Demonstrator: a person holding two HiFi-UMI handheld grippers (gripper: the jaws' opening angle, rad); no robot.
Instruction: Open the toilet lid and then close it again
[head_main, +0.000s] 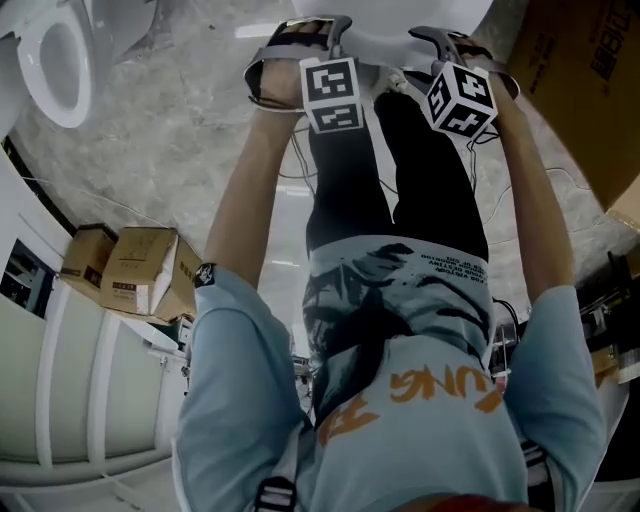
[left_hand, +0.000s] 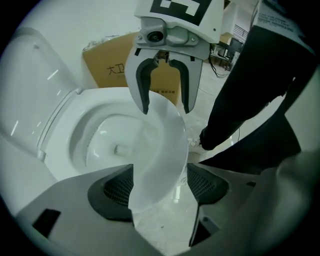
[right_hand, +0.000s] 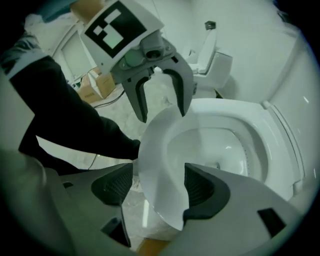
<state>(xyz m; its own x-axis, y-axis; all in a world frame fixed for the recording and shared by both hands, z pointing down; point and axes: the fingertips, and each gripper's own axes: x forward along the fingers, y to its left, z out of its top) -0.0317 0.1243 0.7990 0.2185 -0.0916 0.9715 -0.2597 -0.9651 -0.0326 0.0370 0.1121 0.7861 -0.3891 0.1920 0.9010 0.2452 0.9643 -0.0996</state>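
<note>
Left hand-held gripper (left_hand: 161, 192) and right hand-held gripper (right_hand: 159, 185) open, astride toilet rim (left_hand: 165, 145); toilet lid (left_hand: 30, 95) upright, unheld; nudge might slam it.

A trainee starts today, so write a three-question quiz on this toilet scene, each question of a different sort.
1. How does the white hinged lid of the white ceramic toilet stand?
2. What lies between the open jaws of both the grey left gripper and the grey right gripper? A: the toilet's front rim. B: a brush. C: a paper roll.
3. True or false: a brown cardboard box shows beyond the bowl in the left gripper view.

Key: 1 raised; 2 A; 3 true.
</note>
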